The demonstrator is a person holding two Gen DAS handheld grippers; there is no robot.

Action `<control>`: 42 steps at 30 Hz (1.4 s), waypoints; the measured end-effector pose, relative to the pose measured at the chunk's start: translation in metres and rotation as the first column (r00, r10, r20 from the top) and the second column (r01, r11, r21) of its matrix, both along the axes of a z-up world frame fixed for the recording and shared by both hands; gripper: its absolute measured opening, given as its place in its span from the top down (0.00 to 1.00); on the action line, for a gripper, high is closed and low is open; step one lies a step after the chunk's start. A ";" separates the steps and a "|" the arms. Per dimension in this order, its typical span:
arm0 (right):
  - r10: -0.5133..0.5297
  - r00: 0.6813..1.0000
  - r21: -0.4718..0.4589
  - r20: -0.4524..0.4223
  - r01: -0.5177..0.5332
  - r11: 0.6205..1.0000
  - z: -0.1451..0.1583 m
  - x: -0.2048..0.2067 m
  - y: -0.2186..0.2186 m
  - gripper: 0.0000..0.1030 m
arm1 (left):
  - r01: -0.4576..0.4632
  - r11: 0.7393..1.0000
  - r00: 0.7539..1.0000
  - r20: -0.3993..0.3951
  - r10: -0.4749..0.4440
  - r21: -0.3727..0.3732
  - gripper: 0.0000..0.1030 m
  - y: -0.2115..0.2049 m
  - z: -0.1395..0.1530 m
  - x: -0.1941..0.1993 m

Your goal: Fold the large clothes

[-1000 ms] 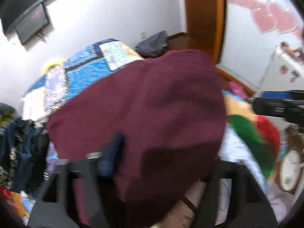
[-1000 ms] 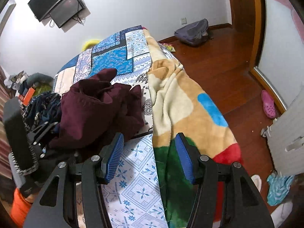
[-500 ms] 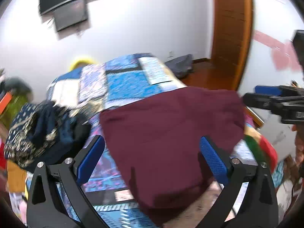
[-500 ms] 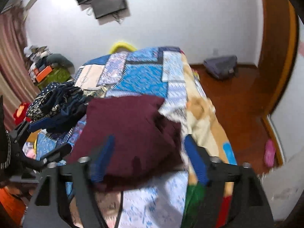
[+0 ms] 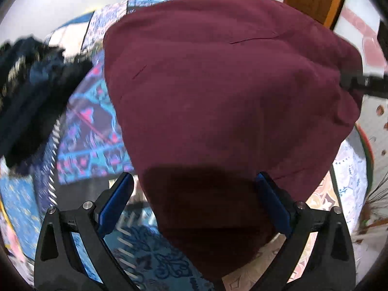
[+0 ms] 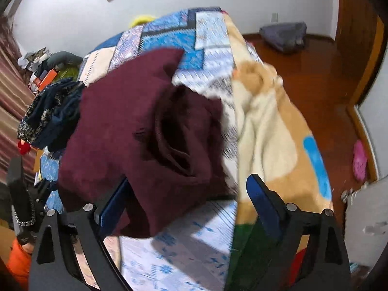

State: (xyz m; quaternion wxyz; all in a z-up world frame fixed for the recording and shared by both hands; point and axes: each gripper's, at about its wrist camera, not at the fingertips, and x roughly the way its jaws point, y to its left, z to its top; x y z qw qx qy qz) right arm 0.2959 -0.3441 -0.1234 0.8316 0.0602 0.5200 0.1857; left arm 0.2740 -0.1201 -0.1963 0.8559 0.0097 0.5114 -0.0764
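Jaws of both grippers gape wide — maroon garment (image 5: 225, 92) covers the patchwork bedspread (image 6: 169, 36), dark clothes (image 6: 51, 114) beside.

Light: even, soft indoor light.
Shadow: dark patch on maroon garment (image 5: 218, 97).
Blur: motion smear across bedspread (image 6: 184, 34).
Edges: fisheye bending, black corners.

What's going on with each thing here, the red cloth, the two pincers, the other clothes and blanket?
Maroon garment: lying on the bed, partly folded, bunched.
Left gripper: open, garment between its fingers.
Right gripper: open, at garment's edge.
Dark clothes: heaped, unfolded.
Fleece blanket: rumpled.
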 end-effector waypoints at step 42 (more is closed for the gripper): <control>0.120 0.947 0.336 -0.299 -0.013 0.942 -0.042 0.078 -0.005 0.00 | -0.234 0.818 0.967 -0.209 0.143 -0.525 0.02 0.090 -0.009 0.073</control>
